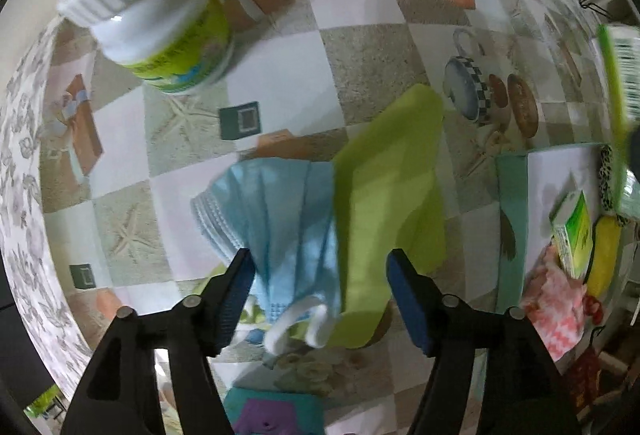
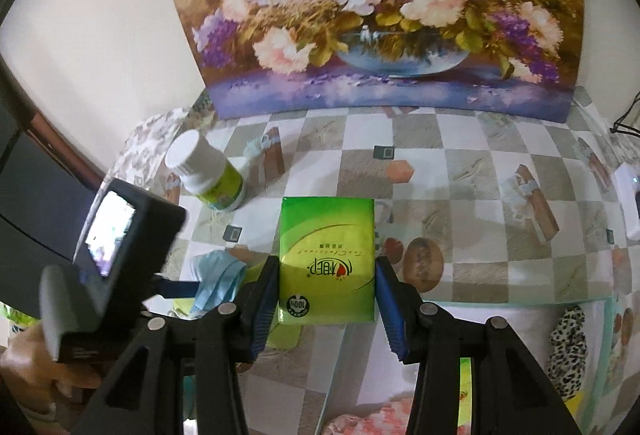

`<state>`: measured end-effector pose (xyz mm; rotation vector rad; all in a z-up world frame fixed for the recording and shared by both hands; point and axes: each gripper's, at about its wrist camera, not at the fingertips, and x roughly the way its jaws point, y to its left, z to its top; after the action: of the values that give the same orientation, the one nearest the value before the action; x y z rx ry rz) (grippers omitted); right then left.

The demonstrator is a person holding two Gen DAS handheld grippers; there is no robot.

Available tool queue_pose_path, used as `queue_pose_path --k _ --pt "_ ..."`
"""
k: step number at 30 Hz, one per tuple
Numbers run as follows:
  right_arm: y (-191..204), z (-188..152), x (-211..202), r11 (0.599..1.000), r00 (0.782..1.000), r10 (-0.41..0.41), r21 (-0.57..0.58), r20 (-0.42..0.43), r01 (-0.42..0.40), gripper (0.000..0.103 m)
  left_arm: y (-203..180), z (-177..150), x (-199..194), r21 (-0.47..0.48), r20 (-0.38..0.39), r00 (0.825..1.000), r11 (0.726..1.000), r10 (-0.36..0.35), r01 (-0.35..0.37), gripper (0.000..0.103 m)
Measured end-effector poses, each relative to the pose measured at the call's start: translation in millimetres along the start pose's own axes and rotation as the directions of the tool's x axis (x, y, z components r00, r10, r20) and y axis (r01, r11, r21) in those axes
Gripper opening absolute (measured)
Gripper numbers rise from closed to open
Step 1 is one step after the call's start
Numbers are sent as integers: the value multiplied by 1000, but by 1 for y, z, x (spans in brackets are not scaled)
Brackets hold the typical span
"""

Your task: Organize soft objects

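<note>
**Tissue pack in transit; cloths released on the table**

The right gripper [image 2: 326, 291] pinches a green tissue pack [image 2: 327, 259] across its width, both blue pads pressed flat on its sides. The pack hangs clear of the checked tablecloth [image 2: 460, 163], face up and roughly level.

The left gripper [image 1: 320, 295] stands spread, pointing down over a light blue waffle cloth [image 1: 276, 219] and a lime green cloth [image 1: 384, 203]. The two lie side by side, the green overlapping the blue at its edge. Neither pad touches fabric (the blue cloth's white hanging loop [image 1: 296, 323] lies between the fingers, untouched).

A white tray [image 1: 560, 187] with a teal rim sits to the right in the left wrist view. It already holds a small green box [image 1: 572, 235], a yellow item [image 1: 606, 255], a leopard-print piece [image 1: 606, 179] and a pink-and-white cloth [image 1: 556, 311].

A white-capped bottle [image 2: 208, 171] stands at the far left of the table, well apart from the cloths. A floral painting [image 2: 376, 7] leans at the back.

Judgement: the step in hand is carrying the tissue pack, probably to the tray. The next move calls for bringing it over a bare part of the tray, lowering it and only then releasing. The left gripper would need to come down around one cloth edge before closing.
</note>
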<state>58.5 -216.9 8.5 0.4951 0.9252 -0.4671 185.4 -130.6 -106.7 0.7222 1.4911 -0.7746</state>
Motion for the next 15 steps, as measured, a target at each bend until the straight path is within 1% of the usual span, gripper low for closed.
queue_pose_path --k 1,3,8,10,15 --pt "-2 0 -1 1000 1000 4 3 3 -4 49 -1 2 2 -11 -7 1000 1000 -4 3 78" --pt "-6 1 -4 1000 1000 13 8 8 -13 49 -5 5 6 -15 -21 1000 1000 6 -7 80" --pt "-15 3 -8 999 999 29 24 18 -29 49 -24 7 17 22 -34 997 997 75 -74 91" --pt "-18 4 -9 999 999 37 29 20 -37 49 -27 9 18 26 -33 996 996 85 -84 93" --pt "-25 4 -11 998 999 43 41 19 -44 49 -30 11 18 13 -30 995 996 93 -92 94"
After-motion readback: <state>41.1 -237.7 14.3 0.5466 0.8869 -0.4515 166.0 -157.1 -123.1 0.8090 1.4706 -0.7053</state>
